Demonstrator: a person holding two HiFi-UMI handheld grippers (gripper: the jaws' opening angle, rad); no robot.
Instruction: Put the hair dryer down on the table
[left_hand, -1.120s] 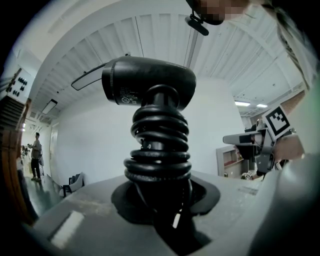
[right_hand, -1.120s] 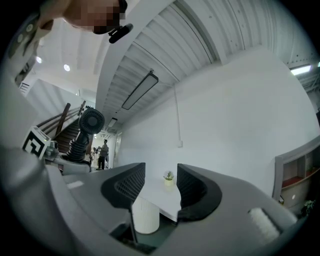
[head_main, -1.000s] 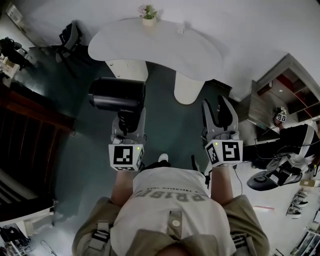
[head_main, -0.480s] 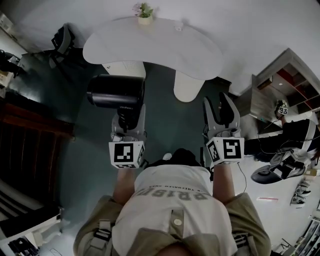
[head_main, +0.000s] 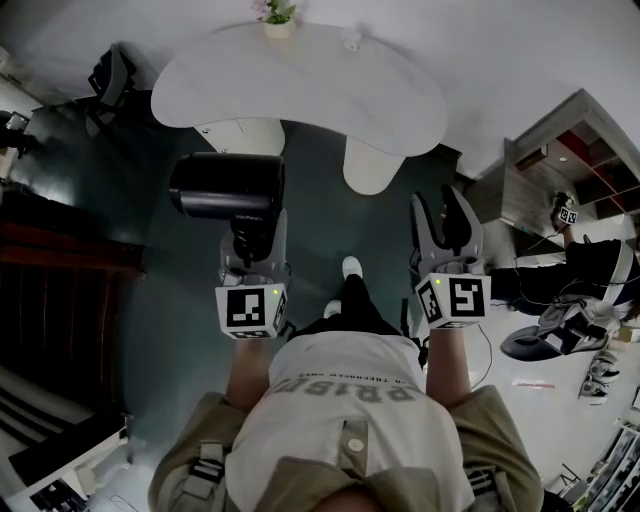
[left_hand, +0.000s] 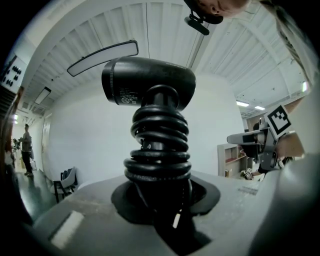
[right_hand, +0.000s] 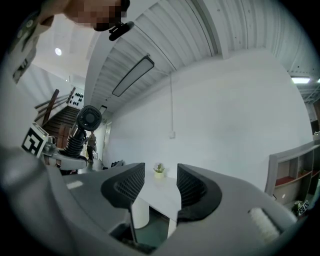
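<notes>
White table (head_main: 330, 90) stood far ahead with room for the dryer (head_main: 225, 185), which the left gripper (head_main: 252, 240) clenched upright by its cord-wrapped handle (left_hand: 159, 145) (over floor (head_main: 330, 230)); the right gripper (head_main: 445, 225) hung empty, its 2 jaws apart.

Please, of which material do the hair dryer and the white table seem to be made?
The hair dryer: probably matte black plastic; its barrel shows only a dull sheen and a printed label. The cord coiled round its handle looks like smooth rubber or vinyl, slightly glossy. The table: a smooth white top, perhaps laminate or painted board; no grain shows, so it stays open.
</notes>
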